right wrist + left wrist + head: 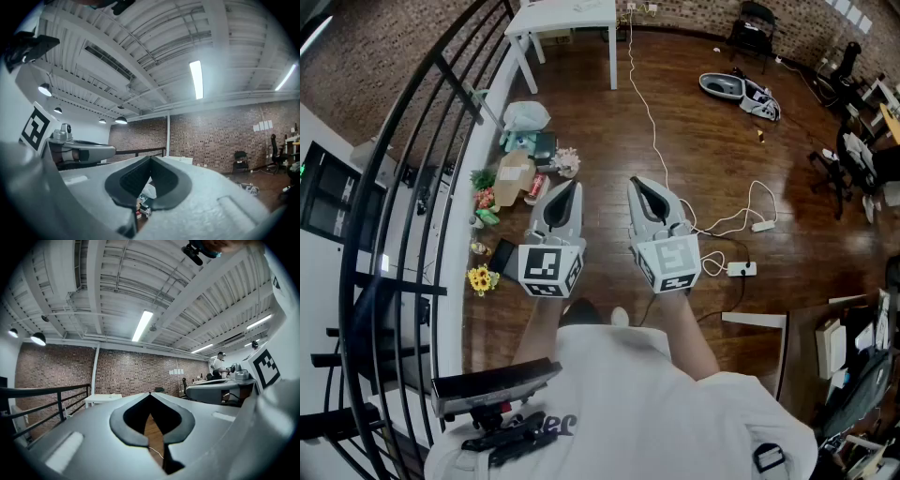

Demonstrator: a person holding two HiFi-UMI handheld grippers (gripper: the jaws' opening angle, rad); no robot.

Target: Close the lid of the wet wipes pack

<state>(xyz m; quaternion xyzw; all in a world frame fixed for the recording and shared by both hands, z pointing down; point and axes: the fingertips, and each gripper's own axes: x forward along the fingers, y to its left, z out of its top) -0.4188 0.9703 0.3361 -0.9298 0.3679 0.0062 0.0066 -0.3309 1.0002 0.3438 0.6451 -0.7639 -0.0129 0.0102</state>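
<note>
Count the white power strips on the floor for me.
2. One power strip lies right of the right tool; the other lies lower in the head view, beside that tool's marker cube. Others may be hidden.

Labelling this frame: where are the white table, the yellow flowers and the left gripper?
white table (546, 21), head view, bare tabletop.
yellow flowers (481, 278), head view, the blooms.
left gripper (574, 184), head view, its closed tips.
</note>
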